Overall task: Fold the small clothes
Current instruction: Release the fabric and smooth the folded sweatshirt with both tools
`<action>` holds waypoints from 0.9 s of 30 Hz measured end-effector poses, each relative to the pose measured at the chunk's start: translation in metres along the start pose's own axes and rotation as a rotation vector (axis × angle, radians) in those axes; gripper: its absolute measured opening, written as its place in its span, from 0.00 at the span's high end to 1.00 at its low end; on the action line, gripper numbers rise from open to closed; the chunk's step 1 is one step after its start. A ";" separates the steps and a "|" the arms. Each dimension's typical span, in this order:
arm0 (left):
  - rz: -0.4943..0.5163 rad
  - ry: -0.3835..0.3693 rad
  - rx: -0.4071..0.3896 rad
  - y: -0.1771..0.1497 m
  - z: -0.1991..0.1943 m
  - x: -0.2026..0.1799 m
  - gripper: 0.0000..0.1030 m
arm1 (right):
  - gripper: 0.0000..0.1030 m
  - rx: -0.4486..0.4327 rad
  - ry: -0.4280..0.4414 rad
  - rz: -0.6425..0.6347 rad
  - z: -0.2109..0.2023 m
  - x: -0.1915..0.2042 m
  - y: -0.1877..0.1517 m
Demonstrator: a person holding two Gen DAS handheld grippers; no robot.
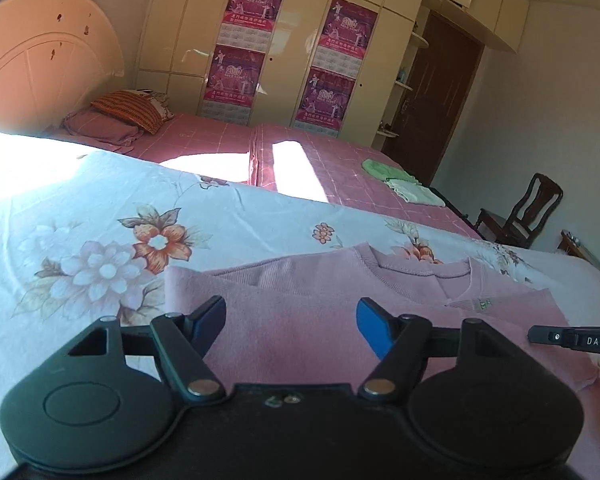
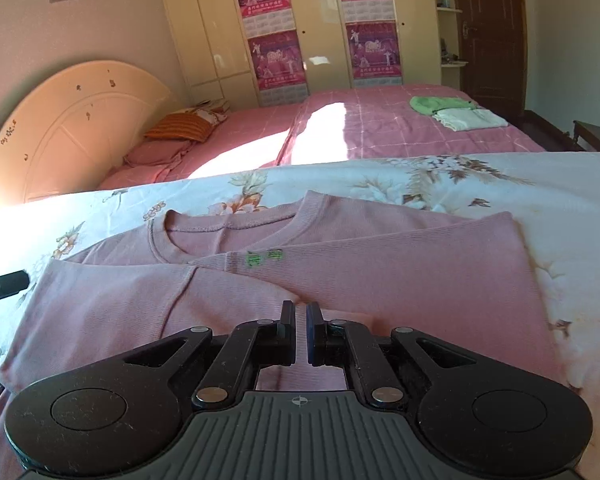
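Here the pink top (image 2: 340,276) lay directly ahead, long axis crosswise — right gripper (image 2: 301,332) nearer, jaws almost together, apparently empty; left gripper (image 1: 291,322) spread above it.
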State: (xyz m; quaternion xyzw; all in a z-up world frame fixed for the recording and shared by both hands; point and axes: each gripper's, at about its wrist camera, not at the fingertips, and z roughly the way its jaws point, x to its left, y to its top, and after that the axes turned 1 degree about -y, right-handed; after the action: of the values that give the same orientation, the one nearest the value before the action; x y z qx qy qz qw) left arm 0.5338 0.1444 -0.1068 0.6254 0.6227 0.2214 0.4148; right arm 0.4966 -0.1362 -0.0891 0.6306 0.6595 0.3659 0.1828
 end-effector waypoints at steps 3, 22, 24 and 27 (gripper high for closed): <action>-0.007 0.051 0.090 -0.001 0.036 0.020 0.33 | 0.95 0.028 0.006 -0.032 0.027 0.009 -0.003; 0.199 0.003 0.102 -0.060 0.009 -0.055 0.24 | 0.95 0.011 -0.005 -0.065 0.018 0.014 -0.017; 0.197 0.033 0.101 -0.064 -0.005 -0.041 0.27 | 0.95 0.020 0.021 -0.016 0.008 -0.016 -0.022; 0.196 0.055 0.104 -0.061 -0.017 -0.040 0.29 | 0.95 -0.002 0.002 -0.029 -0.010 -0.019 -0.018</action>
State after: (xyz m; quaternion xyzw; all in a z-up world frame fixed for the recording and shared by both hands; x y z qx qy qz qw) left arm 0.4784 0.1023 -0.1362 0.6977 0.5802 0.2455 0.3410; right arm 0.4794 -0.1559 -0.0997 0.6204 0.6684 0.3646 0.1880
